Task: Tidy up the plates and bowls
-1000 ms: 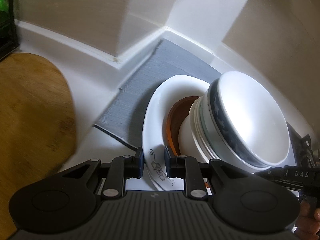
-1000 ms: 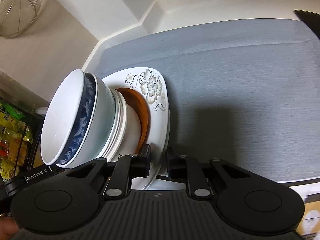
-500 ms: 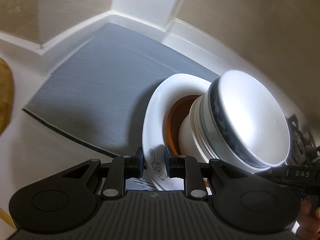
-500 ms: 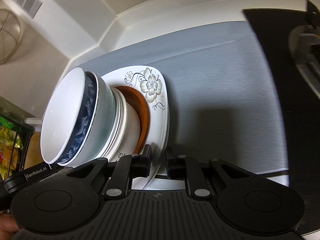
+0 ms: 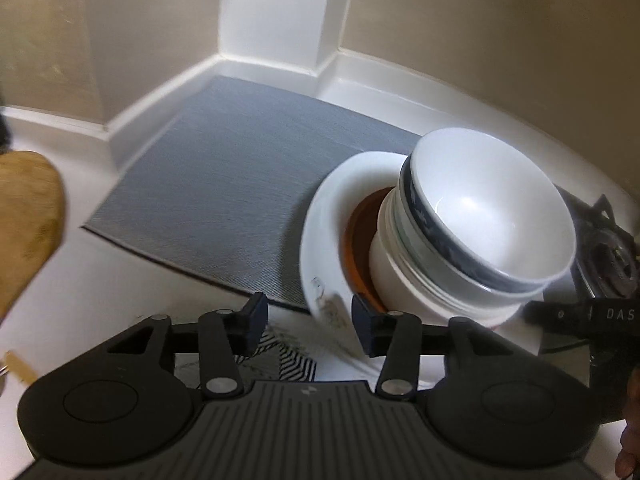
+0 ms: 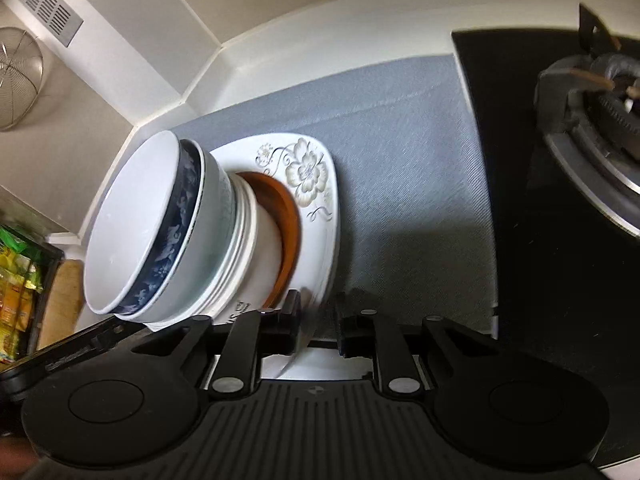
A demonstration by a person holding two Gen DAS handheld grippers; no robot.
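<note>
Two grippers are positioned at opposite edges of one stack of dishes. At far left of the left wrist view, a wooden cutting board (image 5: pixel 28 216) lies on the white counter (image 5: pixel 120 292). Next, a grey mat (image 5: pixel 224 184) is spread into the corner. The left gripper (image 5: pixel 306 322) has just been opening: its jaws are spread, and the rim of the square floral plate (image 5: pixel 324 240) is seen between them, clear of the left pad. On the plate, a brown dish (image 5: pixel 354 232) and nested white bowls (image 5: pixel 472 232) are stacked. In the right wrist view, the right gripper (image 6: pixel 318 322) has likewise been opening; the plate edge lies between its parted jaws, and contact cannot be judged. Right of the mat, a gas burner (image 6: pixel 592 120) is seen.
</note>
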